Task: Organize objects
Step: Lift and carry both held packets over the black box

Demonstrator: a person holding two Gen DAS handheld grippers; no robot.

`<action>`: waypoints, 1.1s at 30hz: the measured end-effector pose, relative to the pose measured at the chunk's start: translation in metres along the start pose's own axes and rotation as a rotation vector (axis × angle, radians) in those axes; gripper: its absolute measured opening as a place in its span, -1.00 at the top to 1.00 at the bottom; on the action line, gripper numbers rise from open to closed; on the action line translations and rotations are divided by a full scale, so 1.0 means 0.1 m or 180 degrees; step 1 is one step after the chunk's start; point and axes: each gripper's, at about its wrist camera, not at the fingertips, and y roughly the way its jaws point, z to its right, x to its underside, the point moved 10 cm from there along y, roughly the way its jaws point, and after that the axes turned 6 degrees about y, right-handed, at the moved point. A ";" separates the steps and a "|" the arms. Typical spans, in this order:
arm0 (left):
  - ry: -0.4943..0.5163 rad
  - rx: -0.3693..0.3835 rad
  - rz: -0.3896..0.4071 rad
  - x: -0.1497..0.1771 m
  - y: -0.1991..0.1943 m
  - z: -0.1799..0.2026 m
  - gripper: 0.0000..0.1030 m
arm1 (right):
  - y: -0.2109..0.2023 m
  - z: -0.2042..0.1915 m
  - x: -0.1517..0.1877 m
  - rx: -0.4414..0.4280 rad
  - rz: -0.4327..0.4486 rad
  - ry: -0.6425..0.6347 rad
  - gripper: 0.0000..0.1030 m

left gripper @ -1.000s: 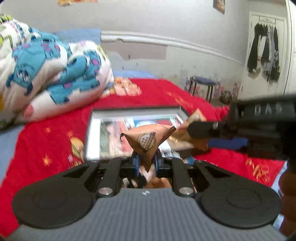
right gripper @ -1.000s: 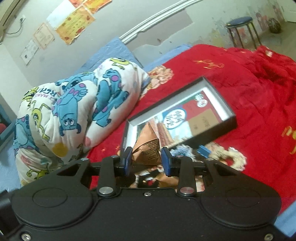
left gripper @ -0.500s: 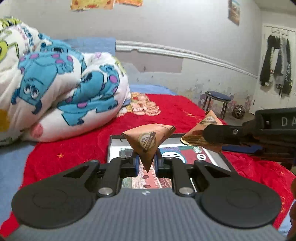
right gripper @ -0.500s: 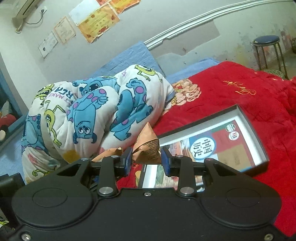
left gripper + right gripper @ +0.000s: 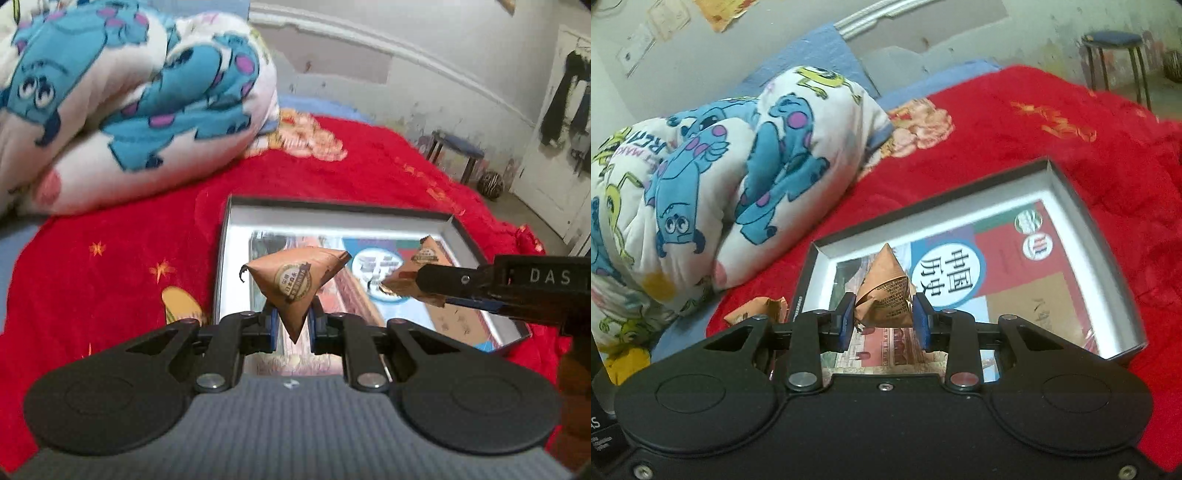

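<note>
Both claws now hang lower over the box on the red bed. Left claw pinches a packet, tip down; right claw pinches another packet, tip up.

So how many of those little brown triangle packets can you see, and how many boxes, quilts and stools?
Brown triangular packets: 3, one in the left gripper, one in the right gripper, one lying on the red blanket beside the box
Open shallow box: 1
Cartoon monster quilt: 1
Blue-topped stool: 1
Total: 6
</note>
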 end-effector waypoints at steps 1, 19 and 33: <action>0.0007 0.0003 -0.0039 0.03 0.02 0.01 0.64 | 0.04 0.03 0.03 -0.0029 -0.0016 0.0075 0.38; 0.0185 -0.0207 -0.0465 0.31 0.22 0.03 0.62 | 0.32 -0.10 0.44 0.0273 -0.0450 -0.0118 0.38; 0.0140 -0.0216 -0.0549 0.36 0.28 -0.01 0.60 | 0.42 0.00 0.53 0.0219 -0.0596 0.0108 0.38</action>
